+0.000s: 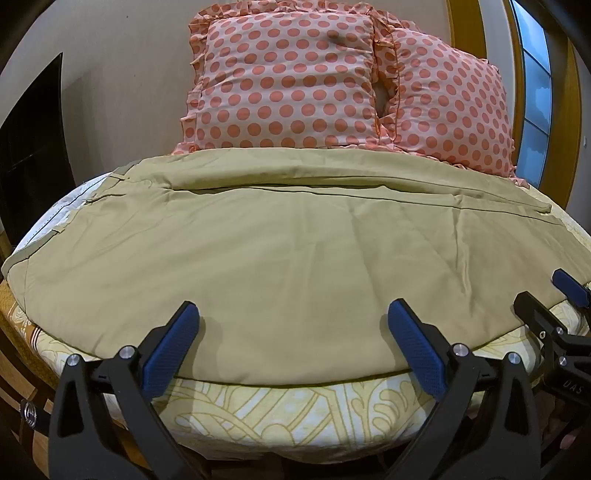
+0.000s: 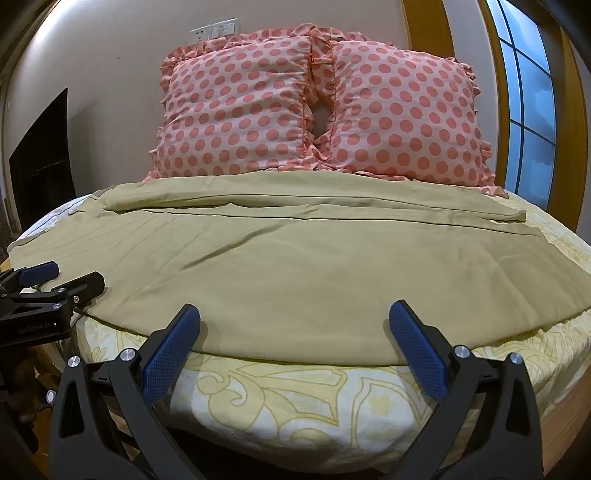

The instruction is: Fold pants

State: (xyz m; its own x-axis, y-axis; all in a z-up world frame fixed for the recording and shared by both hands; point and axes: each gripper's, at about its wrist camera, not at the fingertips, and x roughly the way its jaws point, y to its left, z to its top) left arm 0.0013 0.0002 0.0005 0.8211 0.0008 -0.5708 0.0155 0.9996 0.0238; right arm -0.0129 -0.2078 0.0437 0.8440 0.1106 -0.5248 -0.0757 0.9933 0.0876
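**Khaki pants spread across the bed, both grippers wide open at the near edge**

The khaki pants (image 1: 280,258) (image 2: 295,266) lie flat across the bed (image 1: 280,410) (image 2: 295,398), lengthwise from left to right. The waistband (image 1: 22,258), with its belt loops and pale lining showing, sits at the left end; the leg hems (image 2: 517,218) reach toward the right side. One leg lies nearer the pillows, the other spreads broadly toward the near edge, with long seams running between them and soft creases across the cloth. The near edge of the pants runs just inside the edge of the mattress, which wears a cream sheet with a yellow floral pattern.

The left gripper (image 1: 293,314) (image 2: 62,278) hovers at the near edge toward the waist end, its blue-padded fingers spread apart with nothing between them. The right gripper (image 2: 294,314) (image 1: 550,291) hovers at the same edge further right, its fingers likewise spread wide and holding nothing. Each appears at the side of the other's wrist view, low over the fabric edge; whether the tips touch the cloth cannot be told.

Two pink polka-dot pillows (image 1: 284,81) (image 2: 236,110) with ruffled edges stand side by side against the wall behind the pants. A window (image 2: 528,110) lies to the right, and a wall socket panel (image 2: 214,31) sits above the pillows.
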